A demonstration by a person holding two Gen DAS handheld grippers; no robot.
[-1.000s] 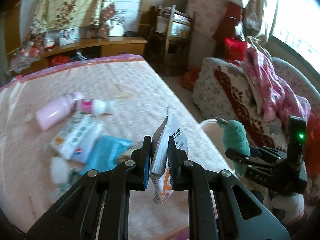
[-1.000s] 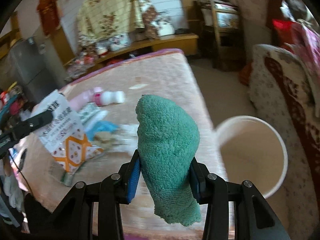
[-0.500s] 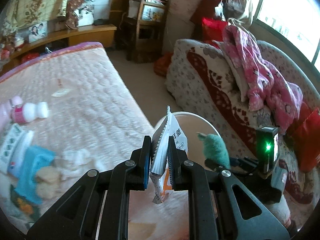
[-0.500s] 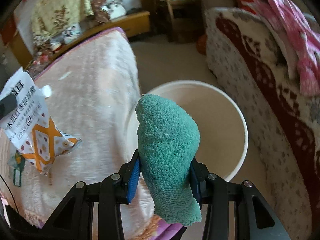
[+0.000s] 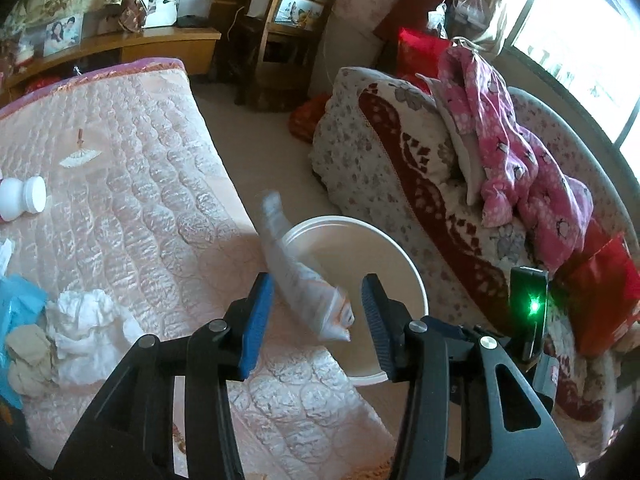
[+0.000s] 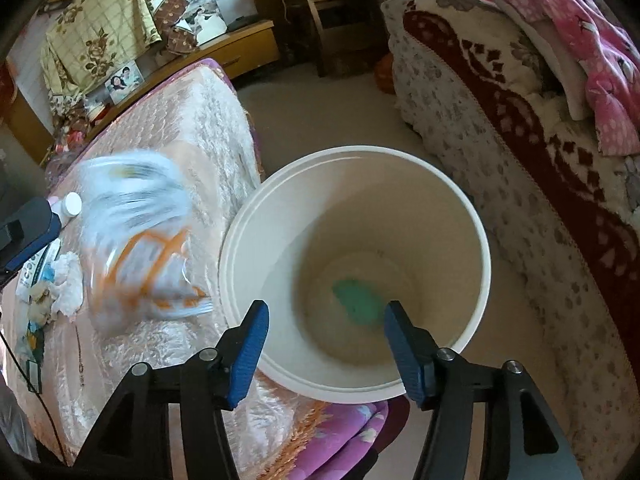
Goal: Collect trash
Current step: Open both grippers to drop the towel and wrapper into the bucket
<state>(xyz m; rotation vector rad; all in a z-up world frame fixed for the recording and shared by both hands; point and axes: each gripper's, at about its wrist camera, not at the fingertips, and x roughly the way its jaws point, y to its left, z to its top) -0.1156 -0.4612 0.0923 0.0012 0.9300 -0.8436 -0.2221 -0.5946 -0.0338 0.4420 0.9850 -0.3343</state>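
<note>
While we hold both tools over the white bucket [image 6: 478, 240] beside the bed [image 5: 132, 184], the left hand-held gripper [image 5: 318, 312] and right hand-held gripper [image 6: 326, 344] both stand with jaws apart, gripping nothing. Our snack wrapper [image 5: 298, 276], blurred between the left fingers, runs its long axis from 11 to 5 o'clock. Our green cloth [image 6: 358, 300] lies on the bucket's bottom.

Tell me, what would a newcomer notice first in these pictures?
The white bucket on the floor beside the bed, with a green cloth at its bottom. Then the blurred snack bag, loose between the open left tool fingers. The right tool is open above the bucket.
</note>
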